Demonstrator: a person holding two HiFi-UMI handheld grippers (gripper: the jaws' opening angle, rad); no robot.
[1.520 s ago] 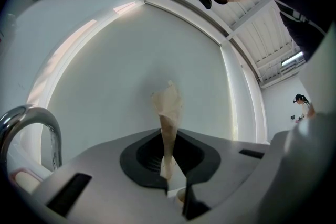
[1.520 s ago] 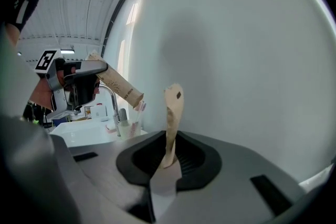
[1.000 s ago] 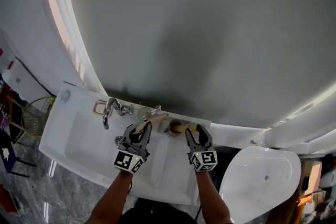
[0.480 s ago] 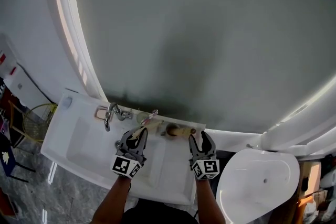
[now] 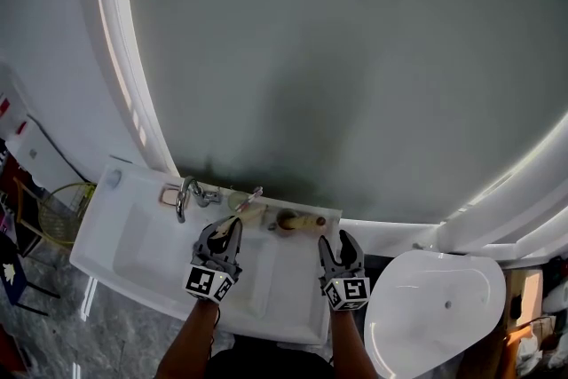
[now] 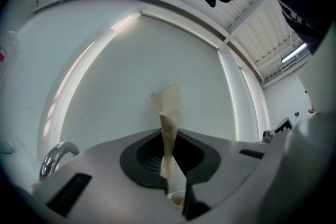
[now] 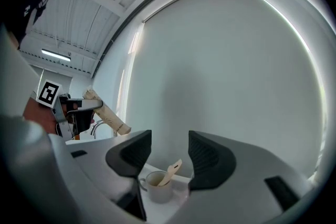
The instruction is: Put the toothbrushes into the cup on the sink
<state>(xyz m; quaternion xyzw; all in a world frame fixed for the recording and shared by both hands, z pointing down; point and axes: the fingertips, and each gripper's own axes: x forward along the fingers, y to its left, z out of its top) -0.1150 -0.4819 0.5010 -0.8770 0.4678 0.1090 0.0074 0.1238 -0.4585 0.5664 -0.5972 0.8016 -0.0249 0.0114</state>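
At a white sink point(image 5: 133, 253), a person works a pair of tongs in each hand, and the white cup point(image 5: 286, 220) on the sink's back ledge is the centre of the scene. The left tongs point(image 5: 227, 231), to the left of the cup and nearer the person, are clamped on a paper-wrapped toothbrush point(image 5: 248, 200). It slants up out of the closed jaws toward the wall, with its far end to the left of the cup. The right tongs point(image 5: 338, 241) hang in front of the cup and slightly to its right. Their jaws are apart with nothing between the pads, and the cup sits beyond them, clear of both. A second toothbrush point(image 7: 170, 172), pale and unwrapped, already leans in the cup, its end poking over the rim to the right. The chrome faucet point(image 5: 184, 195) stands further left of the cup, beyond the left tongs.
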